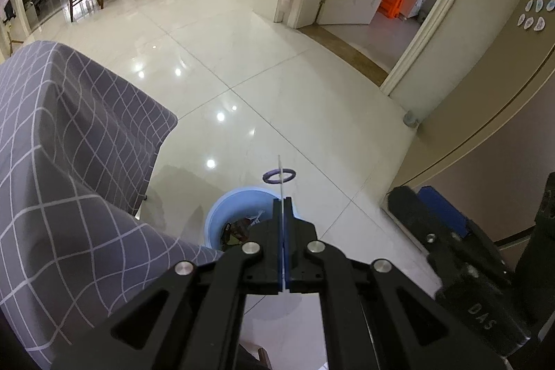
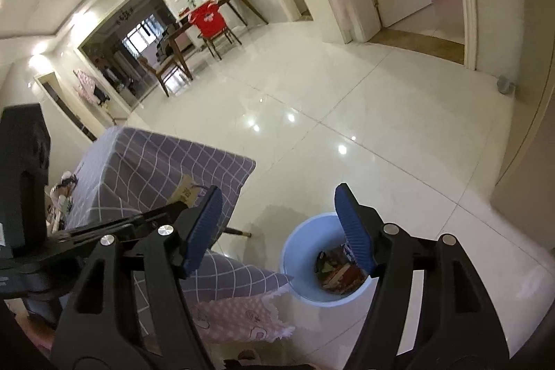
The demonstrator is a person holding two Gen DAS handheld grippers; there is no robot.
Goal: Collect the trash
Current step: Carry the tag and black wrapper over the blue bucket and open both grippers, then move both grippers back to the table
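Trash (image 2: 334, 271) lies in the blue bin (image 2: 298, 252) on the floor beside the counter (image 2: 156, 162); we hold left tool (image 1: 283, 207) pinching a clear sheet over it for dropping, right tool (image 2: 277, 224) spread, empty.

the letters "das" stand in pale raised type on the black body of the right hand-held gripper (image 1: 482, 318); nothing else legible.
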